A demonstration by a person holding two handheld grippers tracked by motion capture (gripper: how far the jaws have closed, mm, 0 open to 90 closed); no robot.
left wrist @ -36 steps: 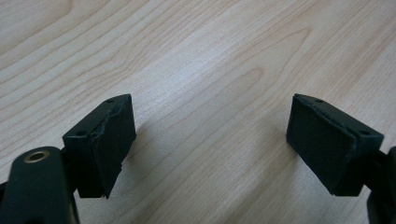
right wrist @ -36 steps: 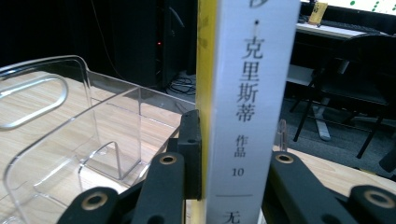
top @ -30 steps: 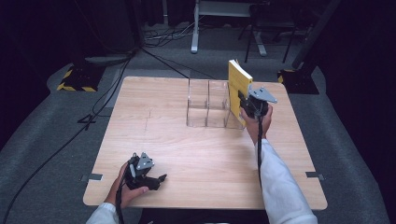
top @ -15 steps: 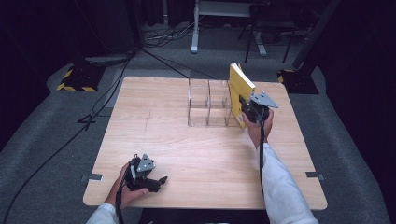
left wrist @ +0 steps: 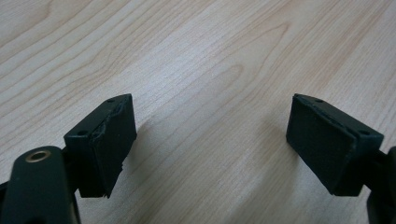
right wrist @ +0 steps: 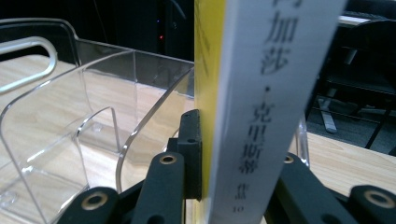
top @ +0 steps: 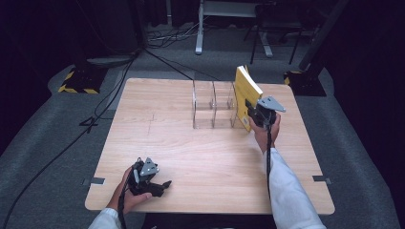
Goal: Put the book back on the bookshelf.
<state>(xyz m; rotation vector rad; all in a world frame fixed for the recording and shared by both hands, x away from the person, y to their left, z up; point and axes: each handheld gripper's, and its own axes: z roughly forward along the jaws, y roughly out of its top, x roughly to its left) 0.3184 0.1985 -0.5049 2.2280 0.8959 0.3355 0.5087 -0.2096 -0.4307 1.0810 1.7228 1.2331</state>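
Observation:
A yellow book (top: 245, 90) with a white spine stands upright and slightly tilted at the right end of a clear acrylic rack (top: 212, 106). My right gripper (top: 254, 116) is shut on its lower part. In the right gripper view the jaws of the right gripper (right wrist: 233, 156) clamp the book (right wrist: 264, 84) from both sides, with a curved clear divider (right wrist: 140, 126) just to its left. I cannot tell whether the book touches the rack. My left gripper (top: 161, 185) lies near the table's front left, and in the left gripper view it (left wrist: 210, 140) is open over bare wood.
The light wooden table (top: 167, 143) stands on grey carpet. Cables, a metal frame and a yellow-black striped base lie on the dark floor behind it. The rack has several slots with tall clear dividers.
My right gripper has shifted the book slightly to the right at the rack's end. The left gripper has stayed where it was.

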